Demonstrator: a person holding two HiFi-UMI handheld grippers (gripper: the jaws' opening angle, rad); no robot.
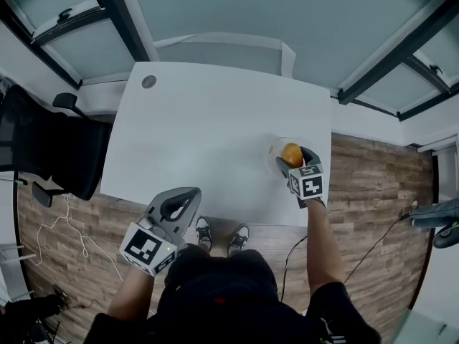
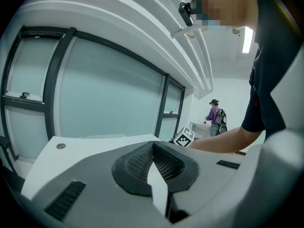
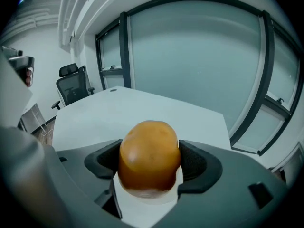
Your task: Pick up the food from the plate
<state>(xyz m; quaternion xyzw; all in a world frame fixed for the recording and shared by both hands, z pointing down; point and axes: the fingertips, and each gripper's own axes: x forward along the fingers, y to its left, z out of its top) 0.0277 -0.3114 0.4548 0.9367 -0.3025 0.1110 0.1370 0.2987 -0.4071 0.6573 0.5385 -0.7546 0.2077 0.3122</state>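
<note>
Two grippers are seen. The left gripper [image 1: 185,199], held off the counter's [image 1: 201,120] near edge, has its jaws closed on nothing. Farther in, by the near right corner, the right gripper [image 1: 294,160] is clamped on a bread roll [image 3: 149,151] over the plate [image 1: 275,149]. The smooth, rounded roll could be squeezed out or crushed if the grip is misjudged.

Orange-brown food [image 3: 149,156], white table [image 1: 193,135], grey left gripper [image 2: 153,148] with black pads [image 2: 137,164], black-and-white marker cube [image 1: 148,249], brown wood-grain floor [image 1: 373,185], black chair [image 1: 50,149]
</note>
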